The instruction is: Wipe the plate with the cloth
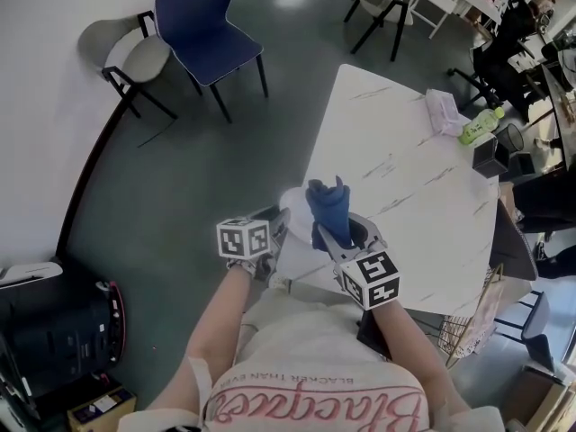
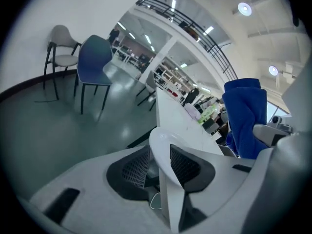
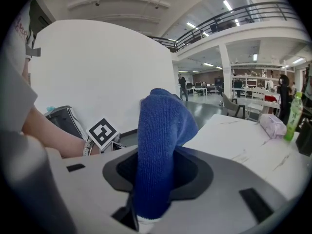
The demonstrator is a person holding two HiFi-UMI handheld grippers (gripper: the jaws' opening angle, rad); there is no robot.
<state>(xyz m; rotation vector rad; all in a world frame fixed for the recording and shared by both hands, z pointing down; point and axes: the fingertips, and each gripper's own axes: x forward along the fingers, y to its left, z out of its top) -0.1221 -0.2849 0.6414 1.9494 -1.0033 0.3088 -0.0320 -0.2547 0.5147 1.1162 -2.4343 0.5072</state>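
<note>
In the middle of the frame, the fingers of the left gripper (image 1: 274, 226) pinch the plate (image 2: 168, 155), likely hard and slippery, by its rim, and the fingers of the right gripper (image 1: 340, 239) squeeze the soft, light cloth (image 3: 158, 155).

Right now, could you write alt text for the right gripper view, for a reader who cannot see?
A blue cloth stands upright, clamped in the right gripper. Behind it, a white marbled table reaches to the right, with a green bottle on it.

White marble-look worktop (image 1: 405, 169) has a pale pink soft pack (image 1: 443, 111) with a green bottle (image 1: 481, 126) just beside it at the far corner.
</note>
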